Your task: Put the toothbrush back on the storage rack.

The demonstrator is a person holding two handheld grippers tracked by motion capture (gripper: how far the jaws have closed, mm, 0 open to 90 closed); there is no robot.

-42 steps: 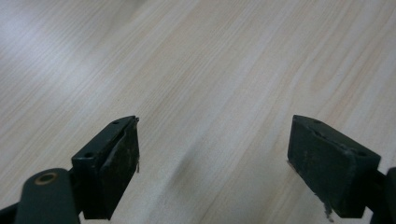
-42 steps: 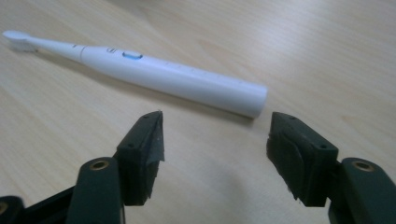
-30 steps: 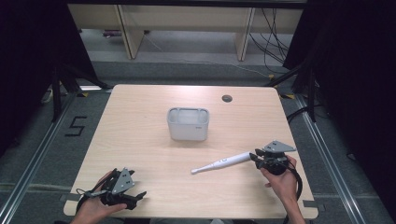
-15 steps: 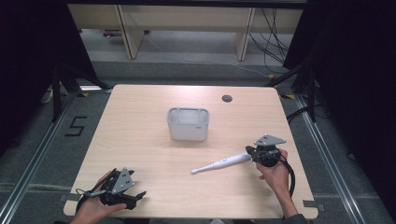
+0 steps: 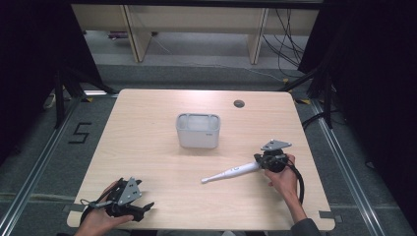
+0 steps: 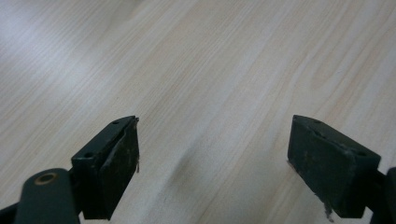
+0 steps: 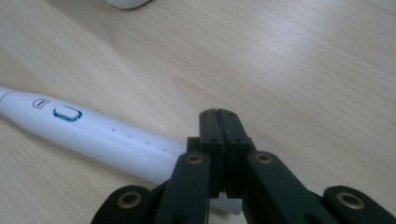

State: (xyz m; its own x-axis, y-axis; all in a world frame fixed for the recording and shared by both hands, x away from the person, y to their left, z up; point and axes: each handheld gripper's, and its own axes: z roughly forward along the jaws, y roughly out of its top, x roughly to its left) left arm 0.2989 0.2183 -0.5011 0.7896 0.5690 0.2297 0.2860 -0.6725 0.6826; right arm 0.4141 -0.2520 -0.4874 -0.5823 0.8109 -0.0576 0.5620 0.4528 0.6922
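The right hand-held gripper [image 5: 259,162] presses together above the end of a slim white plastic electric toothbrush [image 5: 230,173] on the pale wooden bench [image 5: 147,142]; the left hand-held gripper [image 5: 142,209] rests with its jaws apart.

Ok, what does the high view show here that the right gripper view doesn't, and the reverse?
High view: the left tool, the left hand and right hand, and the cable hole. Right gripper view: the blue-ringed button on the toothbrush, and the right tool with its jaws pressed shut above the handle's end. Shared: the toothbrush lying on the table, and the right tool.
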